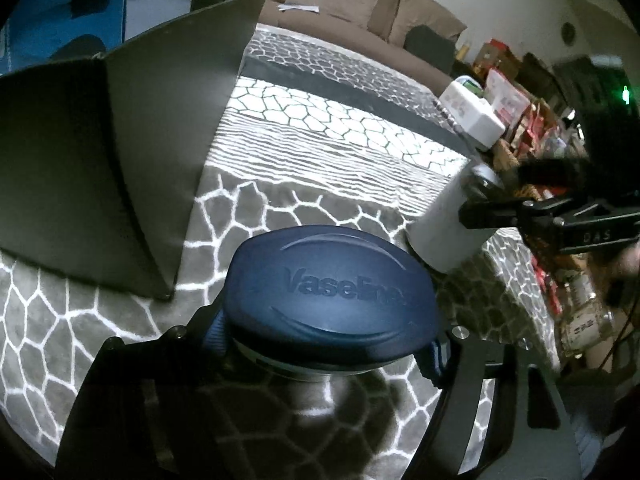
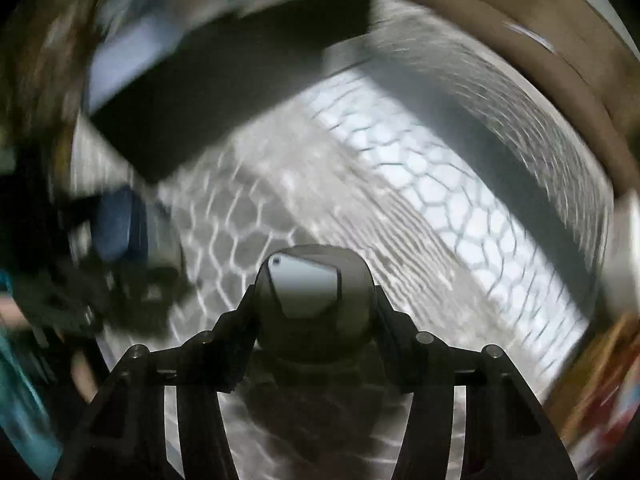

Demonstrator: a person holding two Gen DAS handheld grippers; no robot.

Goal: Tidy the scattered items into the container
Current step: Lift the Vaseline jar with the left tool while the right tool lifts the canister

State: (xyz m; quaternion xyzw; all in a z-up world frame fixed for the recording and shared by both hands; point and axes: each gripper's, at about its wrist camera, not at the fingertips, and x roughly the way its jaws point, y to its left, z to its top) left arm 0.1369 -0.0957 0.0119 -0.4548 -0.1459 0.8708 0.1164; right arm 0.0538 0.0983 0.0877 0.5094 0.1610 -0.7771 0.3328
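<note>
Container (image 1: 120, 152): one dark box with stiff, flat walls, standing on the patterned table (image 1: 320, 128) to the left of both held items. It looks rigid enough to take a drop-in; judged best entered from above, over the rim, since only its outer walls show and its inside is hidden.

White bottle (image 1: 444, 224): one, a tall smooth cylinder with a flip-top cap (image 2: 306, 290). The right hand-held gripper (image 2: 316, 312) is clamped on its upper part, just below the cap. Smooth plastic is likely slippery, and a long body held near one end may swing, so a firm hold is wise. Weight cannot be told.

Vaseline jar (image 1: 332, 292): one, squat, with a dark blue embossed lid. The left hand-held gripper (image 1: 324, 344) is clamped on its sides under the lid, carrying it above the table near the container's corner. Probably hard plastic, stiff, not fragile; the rounded sides could slip, so the grip under the lid's overhang seems a sound place.

White box (image 1: 472, 114): one, at the far right edge of the table; whether it belongs to the task cannot be told.

Count: one container, two items in hand, two hand-held grippers.
</note>
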